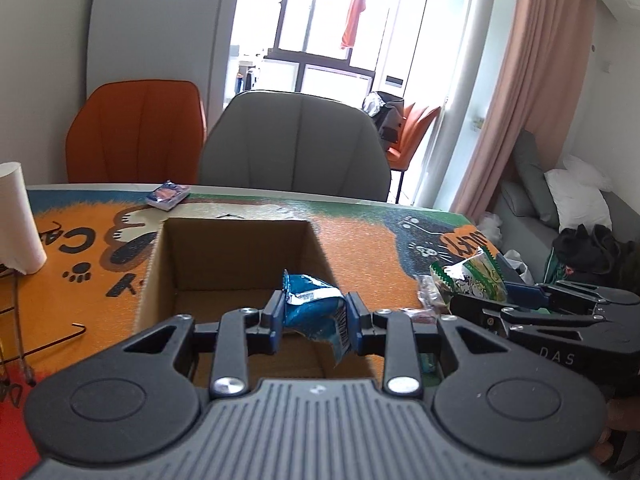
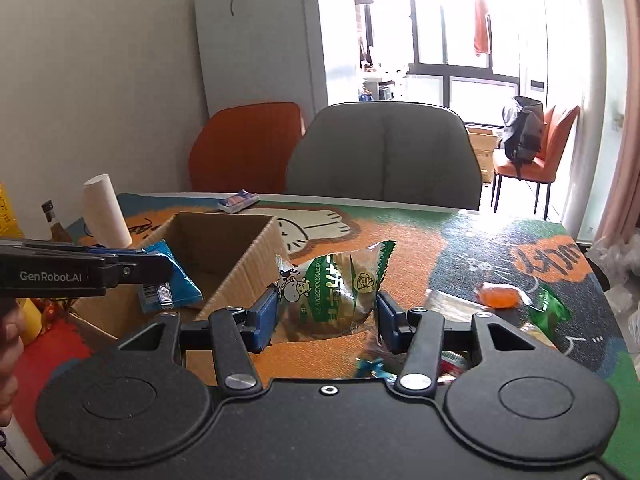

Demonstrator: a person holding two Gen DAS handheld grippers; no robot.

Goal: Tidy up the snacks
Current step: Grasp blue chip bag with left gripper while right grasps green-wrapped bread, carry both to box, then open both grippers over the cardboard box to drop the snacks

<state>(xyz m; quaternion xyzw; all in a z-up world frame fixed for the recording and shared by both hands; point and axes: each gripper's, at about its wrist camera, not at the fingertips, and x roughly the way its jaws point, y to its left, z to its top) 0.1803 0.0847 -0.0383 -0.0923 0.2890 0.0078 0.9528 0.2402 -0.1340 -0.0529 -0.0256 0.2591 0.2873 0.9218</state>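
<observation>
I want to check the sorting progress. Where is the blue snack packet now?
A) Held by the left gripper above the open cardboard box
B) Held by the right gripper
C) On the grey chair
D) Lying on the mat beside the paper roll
A: the left gripper is shut on the blue snack packet over the open cardboard box; the right gripper holds the green snack packet.

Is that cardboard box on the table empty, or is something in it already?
Empty as far as visible: the cardboard box shows bare floor. The blue snack packet hangs above it, clamped in the left hand-held gripper.
</observation>
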